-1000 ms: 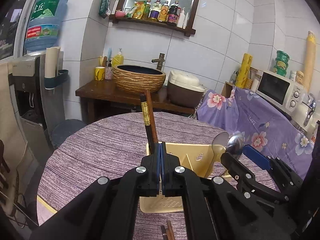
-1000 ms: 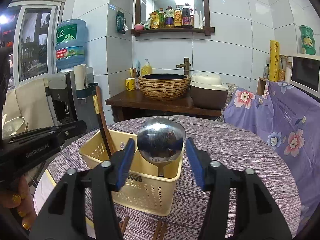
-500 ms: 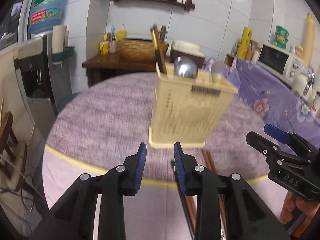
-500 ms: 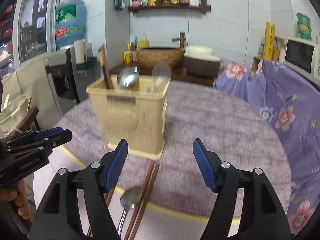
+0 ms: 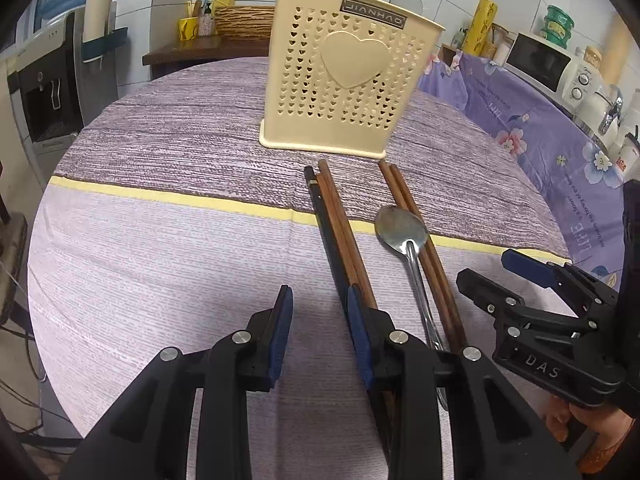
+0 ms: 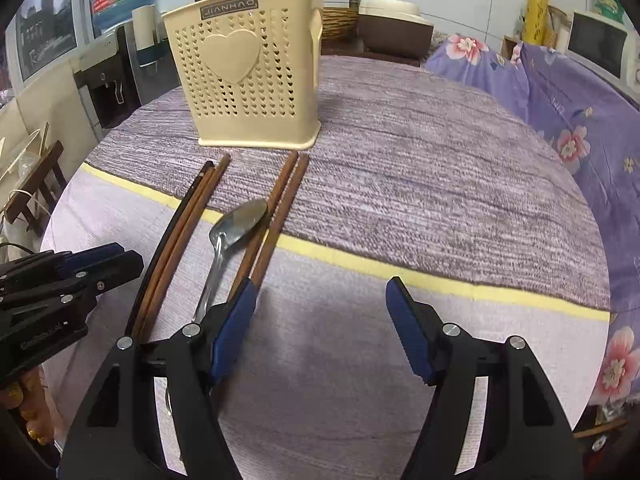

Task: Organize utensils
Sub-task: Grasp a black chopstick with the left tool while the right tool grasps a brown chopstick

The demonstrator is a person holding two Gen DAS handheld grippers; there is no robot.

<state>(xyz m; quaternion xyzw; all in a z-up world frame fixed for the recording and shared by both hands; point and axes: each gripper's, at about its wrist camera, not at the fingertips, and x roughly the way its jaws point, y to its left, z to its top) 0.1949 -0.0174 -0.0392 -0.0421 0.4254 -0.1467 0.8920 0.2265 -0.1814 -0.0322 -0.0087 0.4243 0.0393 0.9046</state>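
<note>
Both my grippers hang low over the near edge of the round table (image 5: pixel 168 152), empty: my left gripper (image 5: pixel 316 300) with fingers apart, my right gripper (image 6: pixel 320 292) spread wide. Between them lie a spoon (image 5: pixel 404 232) and two sets of chopsticks (image 5: pixel 340 236). Farther in stands the cream holder (image 5: pixel 344 76).

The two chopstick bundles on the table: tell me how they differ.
The left bundle includes a black stick beside brown ones; the right bundle is all brown. The left bundle lies apart from the spoon; the right bundle runs beside the spoon's bowl, touching it or passing under its edge. Both lie flat on the tablecloth, pointing at the yellow holder.
</note>
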